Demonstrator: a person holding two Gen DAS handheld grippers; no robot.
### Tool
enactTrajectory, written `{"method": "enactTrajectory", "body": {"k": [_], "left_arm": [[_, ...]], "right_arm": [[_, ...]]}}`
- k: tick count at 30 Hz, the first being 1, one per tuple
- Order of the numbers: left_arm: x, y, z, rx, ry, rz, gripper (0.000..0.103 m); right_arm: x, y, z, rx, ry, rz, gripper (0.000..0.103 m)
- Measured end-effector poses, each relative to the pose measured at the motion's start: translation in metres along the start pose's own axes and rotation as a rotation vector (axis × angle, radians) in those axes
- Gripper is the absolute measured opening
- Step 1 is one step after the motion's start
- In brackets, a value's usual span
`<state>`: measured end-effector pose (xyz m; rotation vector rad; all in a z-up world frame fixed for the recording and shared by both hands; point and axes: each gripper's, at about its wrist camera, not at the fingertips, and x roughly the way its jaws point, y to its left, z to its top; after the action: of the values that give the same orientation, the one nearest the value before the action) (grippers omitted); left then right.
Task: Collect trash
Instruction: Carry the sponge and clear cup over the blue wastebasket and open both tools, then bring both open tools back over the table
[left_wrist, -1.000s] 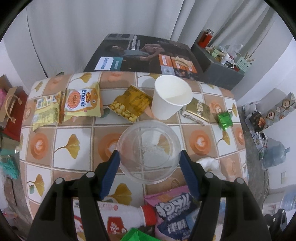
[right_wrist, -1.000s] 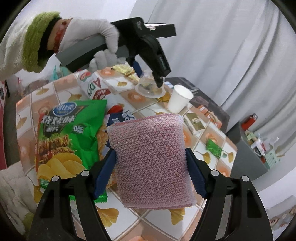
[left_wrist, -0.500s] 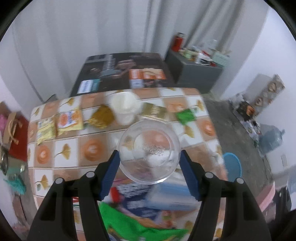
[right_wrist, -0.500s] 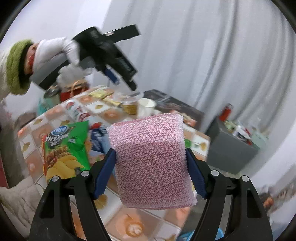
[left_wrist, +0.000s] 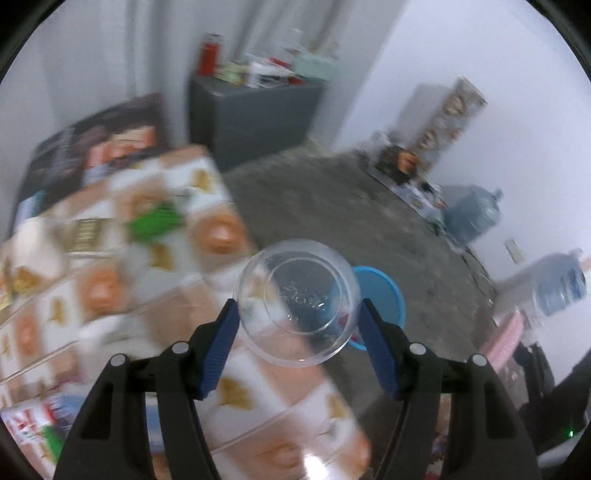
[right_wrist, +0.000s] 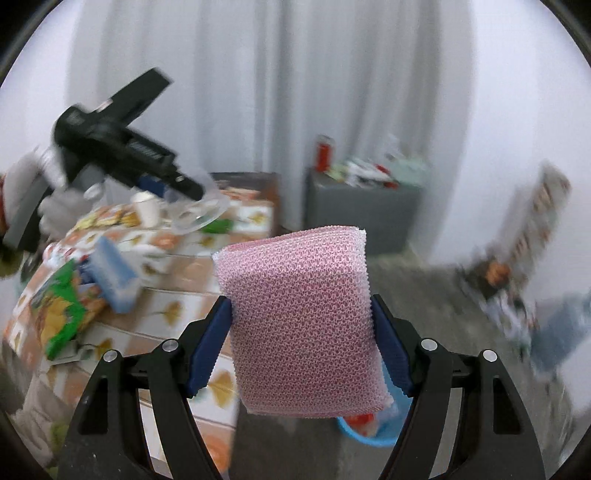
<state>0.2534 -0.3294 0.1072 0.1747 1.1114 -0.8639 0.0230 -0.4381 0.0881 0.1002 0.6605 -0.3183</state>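
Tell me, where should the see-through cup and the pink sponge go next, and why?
Probably onward to just above the blue bin on the floor, then let go. The left gripper holds the clear cup, the right gripper the pink sponge; the bin lies just beyond both, past the table edge.

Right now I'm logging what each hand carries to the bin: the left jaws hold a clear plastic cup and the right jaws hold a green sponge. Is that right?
Not quite. The sponge in the right jaws is pink, not green, as the right wrist view shows. The left jaws do hold the clear plastic cup.
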Motion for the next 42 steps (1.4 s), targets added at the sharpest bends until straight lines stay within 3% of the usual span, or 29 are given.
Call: {"method": "enactTrajectory", "body": {"k": [5, 13, 20, 23, 27, 32, 42], "left_arm": [[0.072, -0.062, 0.007, 0.05, 0.099, -0.073, 0.064], [0.193, -0.131, 0.016, 0.073, 0.239, -0.108, 0.064], [0.283, -0.167, 0.002, 0.064, 0.343, -0.099, 0.065], [0.307, -0.172, 0.002, 0.038, 0.332, -0.06, 0.069], [0.316, -0.175, 0.004, 0.004, 0.281, -0.081, 0.075], [0.306, -0.167, 0.004, 0.0, 0.261, -0.117, 0.076], [0.258, -0.125, 0.006, -0.011, 0.2, -0.13, 0.076]], "right_arm": [[0.021, -0.052, -0.029, 0.157, 0.08, -0.071, 0.07], [0.086, -0.141, -0.082, 0.53, 0.221, -0.094, 0.071], [0.141, -0.188, -0.114, 0.731, 0.263, -0.119, 0.075], [0.167, -0.204, -0.126, 0.784, 0.255, -0.139, 0.082], [0.188, -0.216, -0.147, 0.839, 0.296, -0.175, 0.084], [0.177, -0.217, -0.159, 0.86, 0.294, -0.197, 0.084], [0.142, -0.199, -0.132, 0.718, 0.204, -0.241, 0.084]]}}
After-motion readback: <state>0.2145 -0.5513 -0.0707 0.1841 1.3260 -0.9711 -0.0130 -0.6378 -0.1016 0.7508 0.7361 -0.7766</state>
